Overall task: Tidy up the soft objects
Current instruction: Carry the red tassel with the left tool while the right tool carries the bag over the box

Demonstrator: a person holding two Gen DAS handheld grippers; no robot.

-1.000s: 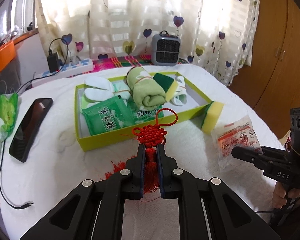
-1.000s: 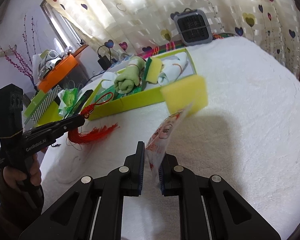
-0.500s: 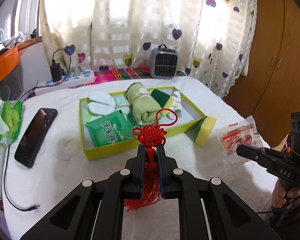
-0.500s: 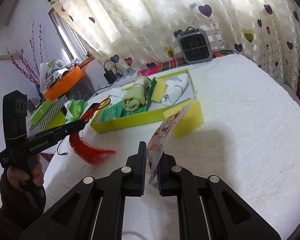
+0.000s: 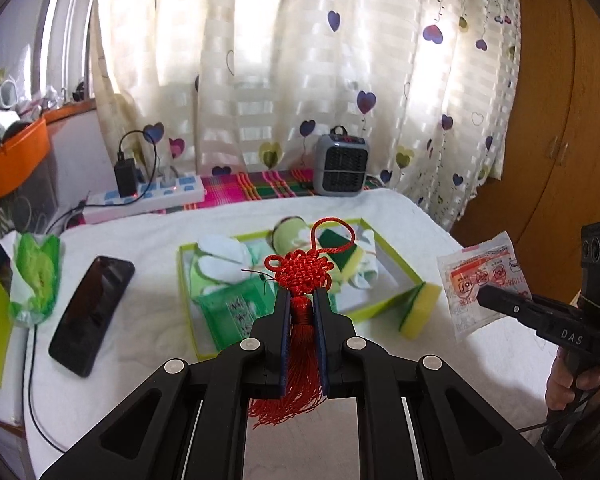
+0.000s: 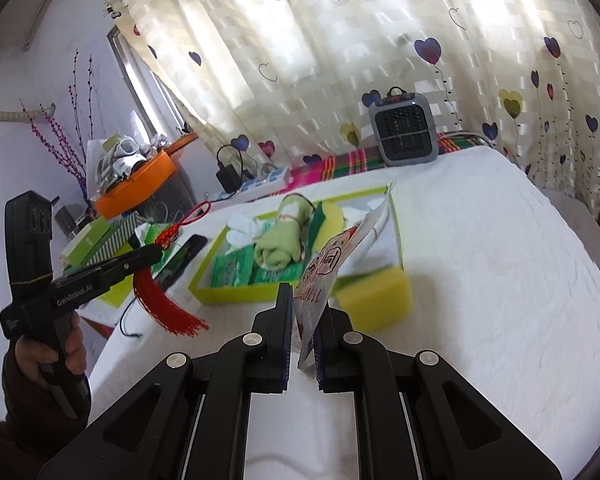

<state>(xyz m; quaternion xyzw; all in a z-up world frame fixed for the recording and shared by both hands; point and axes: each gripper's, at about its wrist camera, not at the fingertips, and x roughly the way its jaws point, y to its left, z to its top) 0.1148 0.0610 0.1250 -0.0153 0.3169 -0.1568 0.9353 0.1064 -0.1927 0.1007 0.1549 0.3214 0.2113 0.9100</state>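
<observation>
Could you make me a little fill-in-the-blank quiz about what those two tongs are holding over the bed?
1. The left tongs are shut on a ____ knot tassel.
2. The right tongs pinch a flat plastic ____.
3. The rolled green towel lies inside the ____ tray.
4. A yellow ____ rests on the white cover just outside that tray.

Missing words: red; packet; lime-green; sponge

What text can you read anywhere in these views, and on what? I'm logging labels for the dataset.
"DAS" in white, on the black body of the right claw.
"GenRobot.AI" in white, on the black body of the left claw.
"110" in red, partly readable, on the plastic packet held by the right claw; its other print and pictograms are too small.
Chinese characters on the green wipes pack in the yellow-green box: blurred, unreadable.
</observation>
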